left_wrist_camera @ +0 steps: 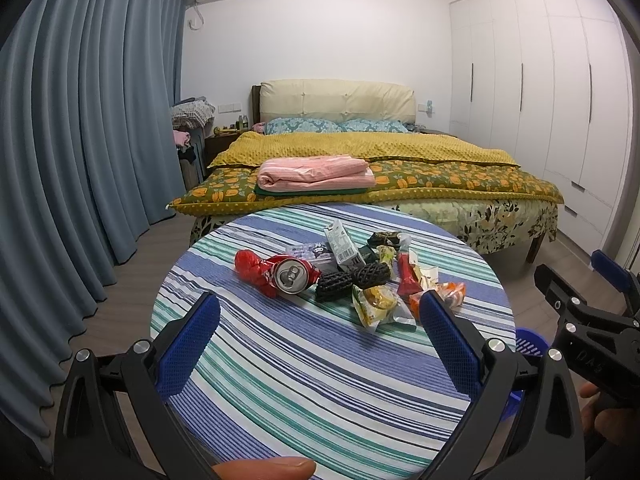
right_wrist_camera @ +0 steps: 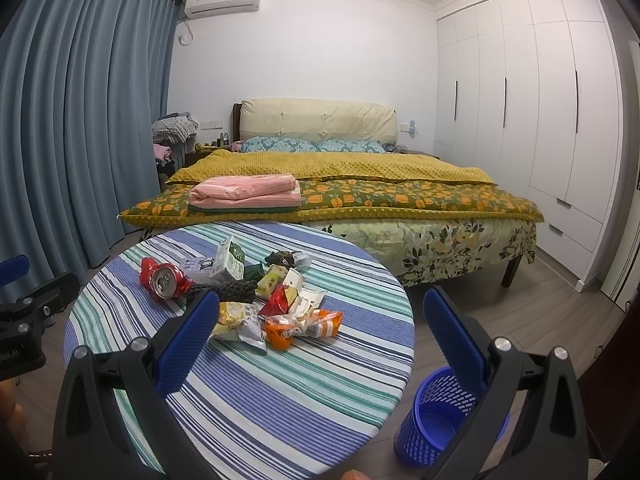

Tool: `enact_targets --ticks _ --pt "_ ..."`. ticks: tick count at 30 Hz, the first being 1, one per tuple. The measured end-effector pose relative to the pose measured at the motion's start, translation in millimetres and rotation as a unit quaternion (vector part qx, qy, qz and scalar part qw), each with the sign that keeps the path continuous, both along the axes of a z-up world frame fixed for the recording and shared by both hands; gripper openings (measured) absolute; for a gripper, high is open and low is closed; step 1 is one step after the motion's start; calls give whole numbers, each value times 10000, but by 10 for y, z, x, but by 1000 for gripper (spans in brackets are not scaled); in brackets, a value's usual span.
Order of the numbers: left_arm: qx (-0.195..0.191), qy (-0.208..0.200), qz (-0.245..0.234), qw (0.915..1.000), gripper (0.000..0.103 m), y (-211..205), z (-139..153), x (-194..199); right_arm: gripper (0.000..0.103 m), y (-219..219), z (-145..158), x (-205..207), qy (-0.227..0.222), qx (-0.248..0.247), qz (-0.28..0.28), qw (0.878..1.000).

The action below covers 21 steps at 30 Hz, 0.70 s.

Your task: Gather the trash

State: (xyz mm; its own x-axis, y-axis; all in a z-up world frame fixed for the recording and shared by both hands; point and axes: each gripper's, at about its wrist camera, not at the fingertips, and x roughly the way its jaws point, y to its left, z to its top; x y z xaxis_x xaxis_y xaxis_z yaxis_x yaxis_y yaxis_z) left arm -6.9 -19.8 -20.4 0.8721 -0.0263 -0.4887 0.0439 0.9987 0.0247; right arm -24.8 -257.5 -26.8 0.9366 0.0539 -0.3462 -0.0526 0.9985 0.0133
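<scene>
On the striped round table (right_wrist_camera: 280, 392) the trash pile (right_wrist_camera: 256, 296) sits heaped mid-cloth, within reach of both empty, wide-spread tools, left gripper (left_wrist_camera: 320, 340) and right gripper (right_wrist_camera: 320, 340), presumably so each piece can drop into the blue bin (right_wrist_camera: 436, 420) standing just beside the table.

Table (right_wrist_camera: 280, 392): woven striped cloth, matt, ribbed. Crushed can (left_wrist_camera: 291, 276): glossy red metal, silver top. Snack wrappers (right_wrist_camera: 304, 324): shiny crinkled plastic film. Bin (right_wrist_camera: 436, 420): perforated blue plastic. Left gripper (left_wrist_camera: 320, 340), right gripper (right_wrist_camera: 320, 340): matt black plastic, textured blue pads, metal bolts.
</scene>
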Motion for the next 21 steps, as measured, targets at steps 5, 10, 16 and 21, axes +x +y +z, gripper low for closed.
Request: enact_targets --ticks 5,10,16,21 --pt "-59 227 -10 9997 99 57 -113 109 98 0 -81 57 88 -3 0 10000" --pt "-41 572 73 9983 99 118 -349 266 98 -3 -237 159 265 0 -7 9996" --pt "-88 1327 182 9910 99 263 -881 606 98 37 -581 402 716 -8 34 9974" --pt "-116 1970 274 9800 99 373 -1352 964 98 151 -1045 696 1531 39 337 9876"
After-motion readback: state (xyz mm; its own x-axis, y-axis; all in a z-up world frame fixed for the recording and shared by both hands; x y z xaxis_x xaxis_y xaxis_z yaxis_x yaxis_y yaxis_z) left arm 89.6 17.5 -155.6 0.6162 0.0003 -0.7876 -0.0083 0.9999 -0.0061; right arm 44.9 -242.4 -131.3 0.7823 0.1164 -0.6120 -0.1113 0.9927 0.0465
